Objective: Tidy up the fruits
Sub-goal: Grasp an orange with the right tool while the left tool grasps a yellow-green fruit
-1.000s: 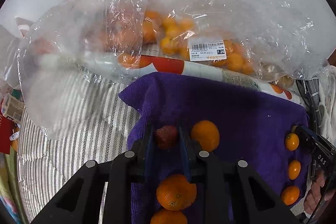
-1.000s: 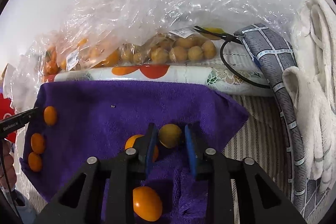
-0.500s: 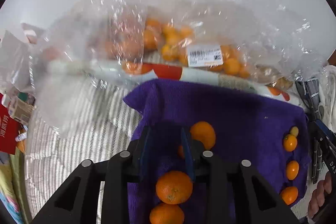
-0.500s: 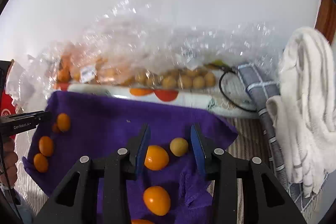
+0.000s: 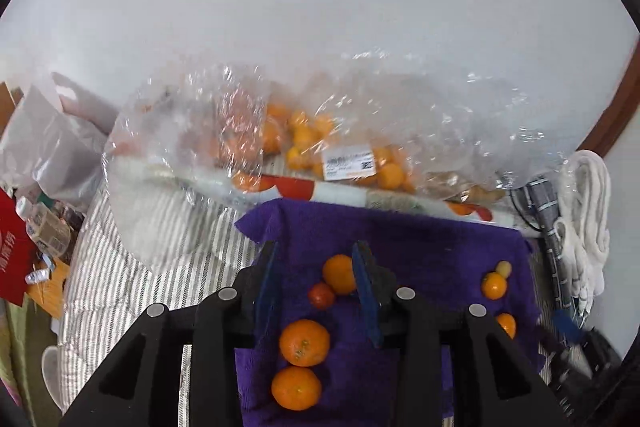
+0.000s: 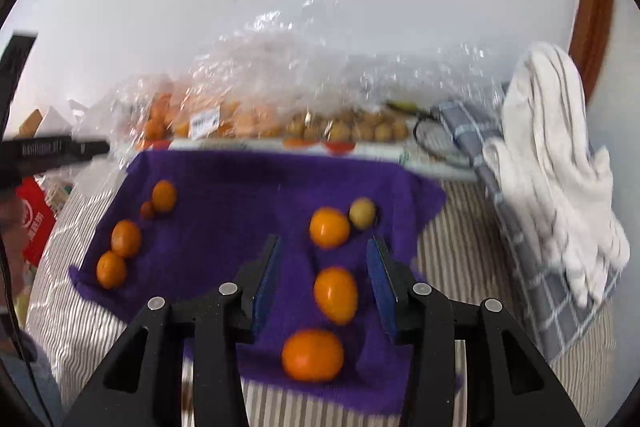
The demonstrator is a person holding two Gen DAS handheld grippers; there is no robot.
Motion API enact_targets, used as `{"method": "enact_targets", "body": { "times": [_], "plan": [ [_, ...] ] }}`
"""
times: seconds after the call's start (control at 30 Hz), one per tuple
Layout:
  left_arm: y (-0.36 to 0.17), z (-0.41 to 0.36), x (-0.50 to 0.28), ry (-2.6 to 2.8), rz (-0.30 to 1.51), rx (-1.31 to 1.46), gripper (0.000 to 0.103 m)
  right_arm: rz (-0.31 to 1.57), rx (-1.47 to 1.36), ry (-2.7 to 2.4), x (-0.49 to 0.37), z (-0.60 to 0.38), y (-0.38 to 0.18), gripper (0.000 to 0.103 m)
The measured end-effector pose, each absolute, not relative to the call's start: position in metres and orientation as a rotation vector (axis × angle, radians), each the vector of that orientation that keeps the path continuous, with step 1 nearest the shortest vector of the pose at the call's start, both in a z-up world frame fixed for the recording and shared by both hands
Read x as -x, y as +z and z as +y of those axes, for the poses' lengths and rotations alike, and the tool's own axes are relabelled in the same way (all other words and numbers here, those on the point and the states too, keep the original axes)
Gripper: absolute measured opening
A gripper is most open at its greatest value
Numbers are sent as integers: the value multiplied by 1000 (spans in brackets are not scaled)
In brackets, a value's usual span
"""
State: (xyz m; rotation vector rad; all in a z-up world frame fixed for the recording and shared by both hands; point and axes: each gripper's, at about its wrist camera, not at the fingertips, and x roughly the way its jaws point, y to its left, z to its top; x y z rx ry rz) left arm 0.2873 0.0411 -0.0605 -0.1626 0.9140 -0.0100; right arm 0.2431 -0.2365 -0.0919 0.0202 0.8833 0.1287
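A purple towel lies on the striped bedding with fruit on it. In the left wrist view my left gripper hangs above a small red fruit and three tangerines in a line. Its jaws are opening and hold nothing. In the right wrist view my right gripper hovers over a yellowish fruit and three smooth orange fruits. Its jaws are opening too, and the pads touch nothing. Behind the towel lie clear plastic bags of fruit.
A white towel, a grey checked cloth and a black cable lie to the right. To the left are a red packet and a water bottle. A white wall rises behind the bags.
Both grippers rose and drew back from the towel. The left one let go of the red fruit and the right one let go of the yellowish fruit. Both jaws widened.
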Motion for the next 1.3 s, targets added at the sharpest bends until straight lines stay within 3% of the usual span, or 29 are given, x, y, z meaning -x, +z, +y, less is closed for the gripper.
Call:
{"method": "enact_targets", "body": {
  "times": [0.3, 0.7, 0.93, 1.3],
  "plan": [
    [-40, 28, -214, -69, 799, 128, 38, 890, 24, 215, -167, -210, -103, 44],
    [-92, 71, -120, 25, 785, 103, 37, 875, 2, 274, -122, -175, -127, 44],
    [-113, 95, -91, 69, 806, 76, 37, 875, 26, 323, -108, -147, -136, 49],
    [-139, 105, -71, 71, 834, 88, 37, 898, 117, 301, -112, -122, -164, 49]
  ]
}}
